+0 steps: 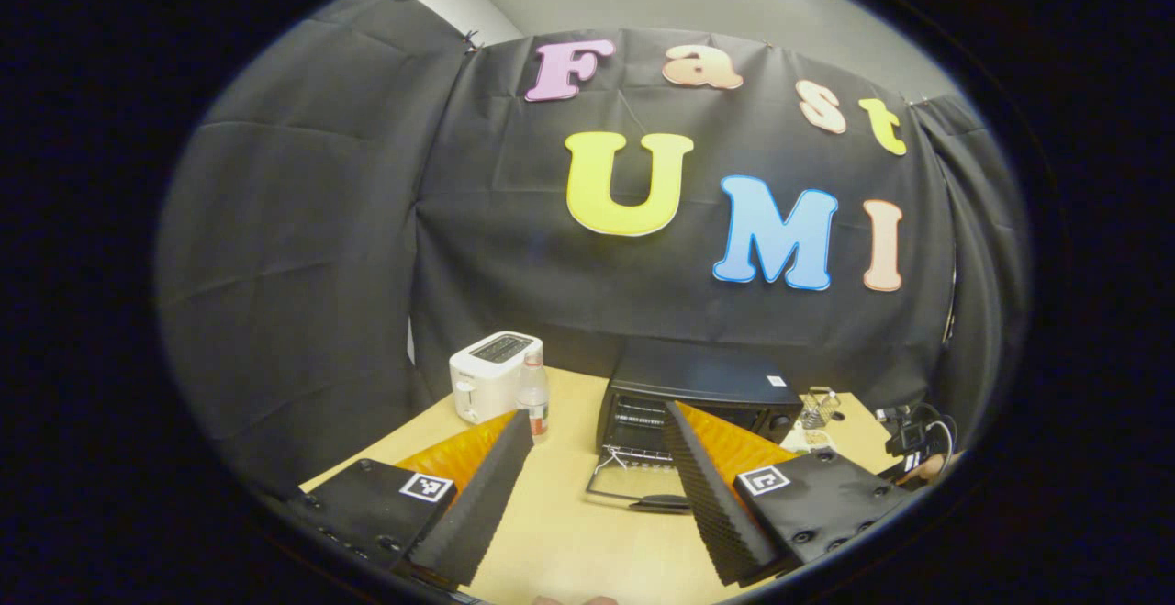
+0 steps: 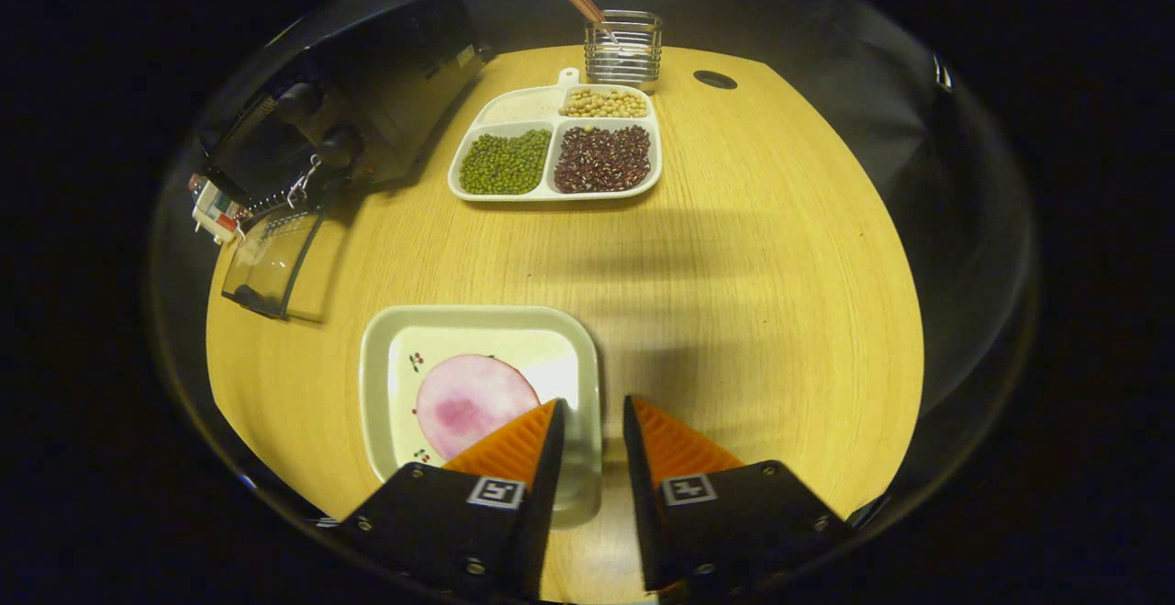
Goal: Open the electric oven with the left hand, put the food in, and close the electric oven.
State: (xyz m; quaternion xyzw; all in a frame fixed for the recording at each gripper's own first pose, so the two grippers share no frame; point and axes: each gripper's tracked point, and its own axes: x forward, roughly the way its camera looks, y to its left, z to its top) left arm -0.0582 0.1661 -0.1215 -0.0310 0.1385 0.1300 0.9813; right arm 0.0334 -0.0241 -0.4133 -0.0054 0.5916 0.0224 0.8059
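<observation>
Oven (image 1: 698, 394) door down; right tool (image 2: 592, 417) straddles plate (image 2: 587, 375) rim.

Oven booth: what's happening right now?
The oven door is already down, flat on the table. The left gripper is open and holds nothing, facing the oven. The right gripper straddles the near right rim of the square plate carrying the pink food slice; grip not confirmed.
</observation>
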